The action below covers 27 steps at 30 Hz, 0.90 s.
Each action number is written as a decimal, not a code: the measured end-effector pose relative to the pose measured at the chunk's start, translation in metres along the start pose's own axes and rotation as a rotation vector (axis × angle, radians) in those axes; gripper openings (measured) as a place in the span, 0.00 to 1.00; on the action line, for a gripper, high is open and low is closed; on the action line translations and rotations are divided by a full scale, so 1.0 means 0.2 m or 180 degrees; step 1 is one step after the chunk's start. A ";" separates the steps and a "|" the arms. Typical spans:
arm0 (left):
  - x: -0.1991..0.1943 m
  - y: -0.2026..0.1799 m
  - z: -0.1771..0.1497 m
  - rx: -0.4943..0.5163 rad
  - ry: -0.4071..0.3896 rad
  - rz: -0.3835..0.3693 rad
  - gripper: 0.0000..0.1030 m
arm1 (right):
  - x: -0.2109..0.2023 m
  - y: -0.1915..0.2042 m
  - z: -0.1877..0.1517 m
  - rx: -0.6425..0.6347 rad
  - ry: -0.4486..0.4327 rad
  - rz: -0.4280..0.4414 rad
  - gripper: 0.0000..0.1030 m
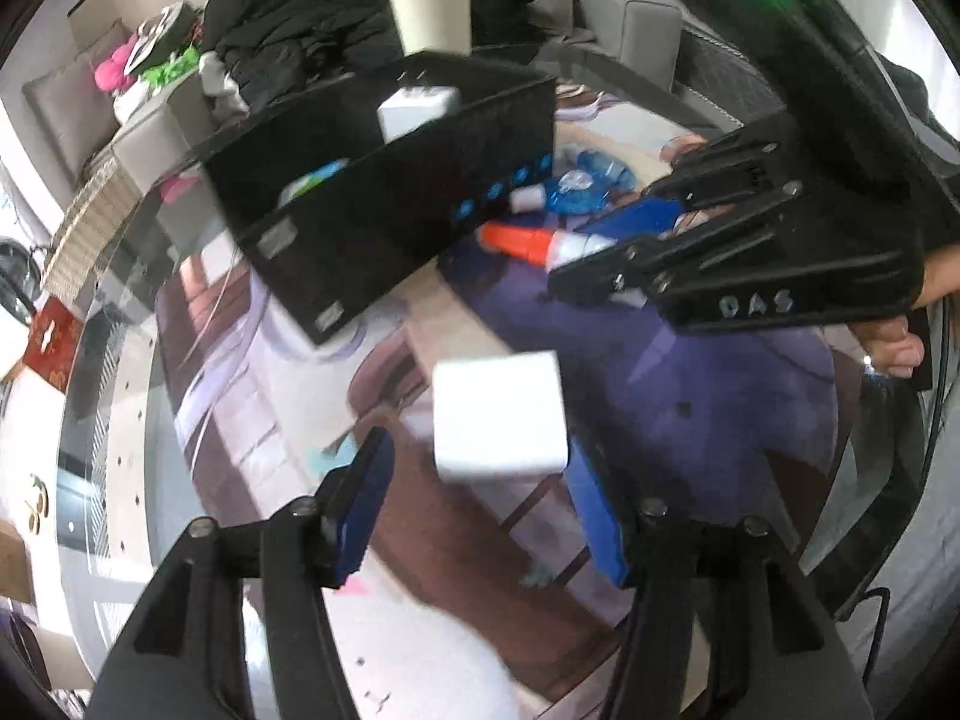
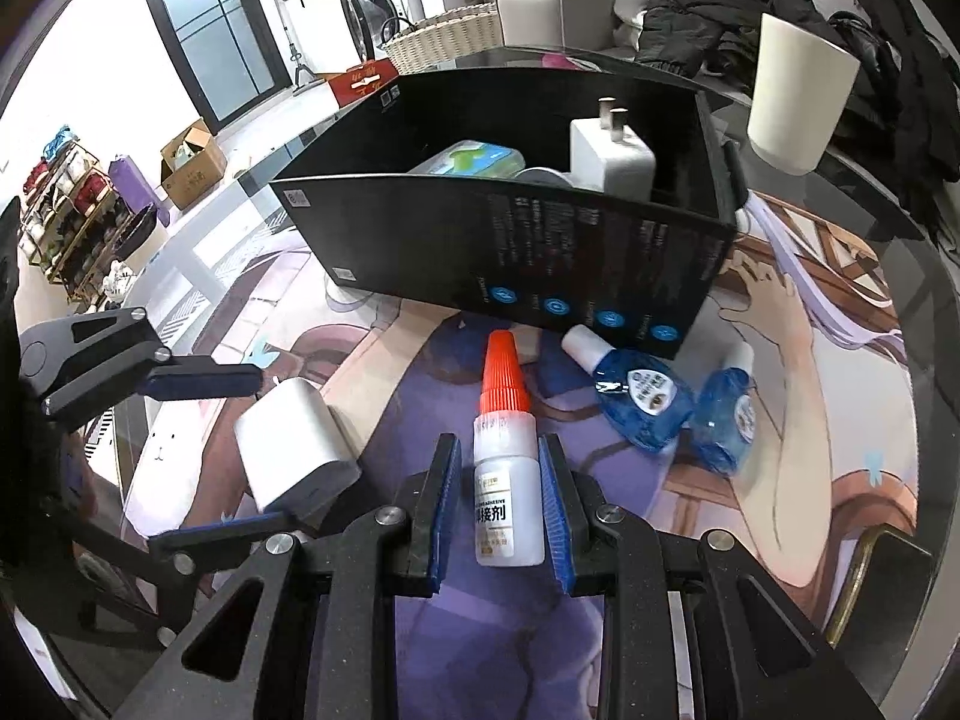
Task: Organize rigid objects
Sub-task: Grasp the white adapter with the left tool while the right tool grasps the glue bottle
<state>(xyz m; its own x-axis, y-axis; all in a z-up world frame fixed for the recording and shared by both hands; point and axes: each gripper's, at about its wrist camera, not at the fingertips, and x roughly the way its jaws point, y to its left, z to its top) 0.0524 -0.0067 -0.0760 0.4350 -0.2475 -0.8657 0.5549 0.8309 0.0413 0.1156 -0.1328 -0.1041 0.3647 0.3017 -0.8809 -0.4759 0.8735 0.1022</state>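
Glue bottle lies on surface, orange cap toward black box. Your right gripper brackets bottle body, pads close but gap visible each side; not clamped yet. White adapter sits between wide-open fingers of your left gripper, unheld. Risk: smooth round bottle squirts forward on closing; could knock blue bottles nearby.

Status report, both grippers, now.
Left gripper open around white block, not clamped. Right gripper open, straddling glue bottle. Black box ahead; two blue bottles lie beside it.
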 end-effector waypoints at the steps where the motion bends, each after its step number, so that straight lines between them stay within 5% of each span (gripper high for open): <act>1: 0.00 0.01 -0.01 -0.0005 0.0021 -0.0004 0.57 | 0.00 0.01 0.01 -0.0014 -0.0002 -0.0002 0.26; 9: 0.03 0.18 -0.04 -0.0424 0.0152 0.0136 0.59 | 0.02 0.04 0.02 -0.0037 0.0015 0.0026 0.26; 13: 0.00 0.23 -0.02 -0.0723 0.0039 -0.0066 0.58 | 0.02 0.03 0.01 -0.0037 0.0020 0.0040 0.26; 17: -0.01 0.15 0.03 -0.0720 -0.0080 -0.0280 0.59 | 0.00 0.02 0.00 -0.0047 0.0020 0.0053 0.26; 27: 0.11 0.09 0.11 -0.0741 0.0062 -0.0191 0.57 | -0.01 0.02 -0.03 -0.0109 0.0010 0.0036 0.26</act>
<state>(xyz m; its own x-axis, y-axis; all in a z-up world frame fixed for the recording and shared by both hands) 0.0882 -0.0075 -0.0830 0.3911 -0.2919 -0.8728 0.3998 0.9081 -0.1246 0.1077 -0.1336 -0.1043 0.3567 0.3103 -0.8812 -0.5071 0.8565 0.0963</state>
